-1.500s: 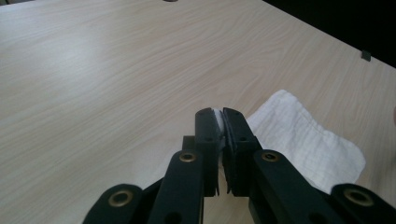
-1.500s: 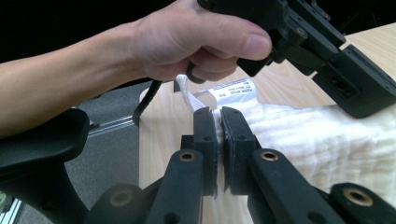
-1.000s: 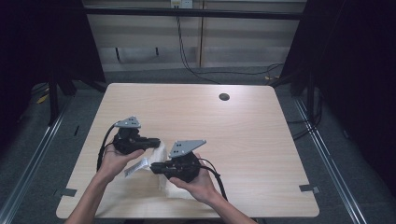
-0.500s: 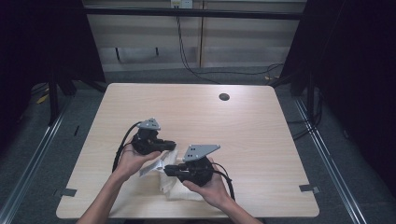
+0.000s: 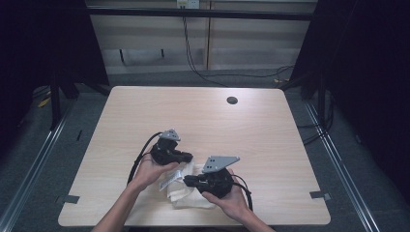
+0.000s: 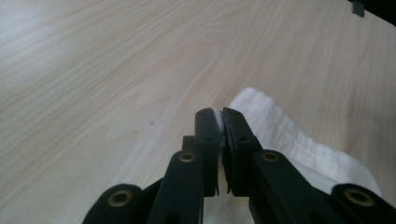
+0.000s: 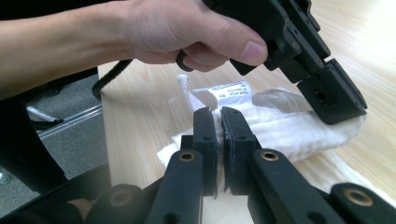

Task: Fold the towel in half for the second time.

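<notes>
Two black, angular grippers meet over a soft white cloth [image 5: 186,189] lying crumpled near the tabletop's front edge. Nearest, the right gripper [image 5: 185,181] has its jaws pinched together on a thick fold of that cloth (ribbed, towel-like weave, with a printed label [image 7: 229,93] sewn on). Just beyond, the left gripper [image 5: 190,156] likewise clamps a fold at the cloth's rounded far end. Farther off, the pale wood-grain tabletop [image 5: 203,121] runs smooth and matte to a small dark round hole [image 5: 232,100].
</notes>
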### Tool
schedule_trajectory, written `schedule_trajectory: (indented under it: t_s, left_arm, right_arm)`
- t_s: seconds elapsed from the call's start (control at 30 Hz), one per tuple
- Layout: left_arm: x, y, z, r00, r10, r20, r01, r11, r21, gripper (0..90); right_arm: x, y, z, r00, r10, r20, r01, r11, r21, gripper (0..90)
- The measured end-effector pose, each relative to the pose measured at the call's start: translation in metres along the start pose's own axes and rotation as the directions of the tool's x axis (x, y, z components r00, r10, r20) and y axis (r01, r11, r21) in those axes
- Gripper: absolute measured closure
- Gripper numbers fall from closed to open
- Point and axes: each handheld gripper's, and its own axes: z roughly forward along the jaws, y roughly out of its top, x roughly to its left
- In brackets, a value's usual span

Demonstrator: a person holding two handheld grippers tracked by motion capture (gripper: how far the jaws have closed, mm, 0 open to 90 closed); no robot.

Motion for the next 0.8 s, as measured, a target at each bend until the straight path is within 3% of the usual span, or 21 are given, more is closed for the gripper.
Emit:
schedule_trajectory:
  t_s: [0.2, 0.57, 0.67, 0.8]
  left_arm:
    - [-0.003, 0.004, 0.003, 0.9999, -0.006, 0.009, 0.007, 0.9997, -0.022, 85.5]
    - [-0.004, 0.004, 0.024, 0.9996, -0.018, 0.024, 0.018, 0.9998, 0.009, 85.4]
    - [-0.003, 0.003, 0.031, 0.9979, -0.031, 0.056, 0.03, 0.9995, 0.012, 85.1]
    - [-0.004, 0.002, 0.042, 0.9974, -0.036, 0.063, 0.035, 0.9992, 0.017, 85.1]
  right_arm:
    - [-0.001, -0.005, -0.002, 0.9999, 0.013, -0.003, -0.013, 0.9999, -0.004, 85.2]
    - [-0.005, -0.021, -0.007, 0.9994, 0.027, 0.023, -0.028, 0.999, 0.036, 85.0]
    - [-0.008, -0.027, -0.009, 0.9993, 0.033, 0.018, -0.035, 0.9974, 0.063, 84.7]
    - [-0.015, -0.039, -0.01, 0.9989, 0.043, 0.017, -0.045, 0.9932, 0.108, 84.5]
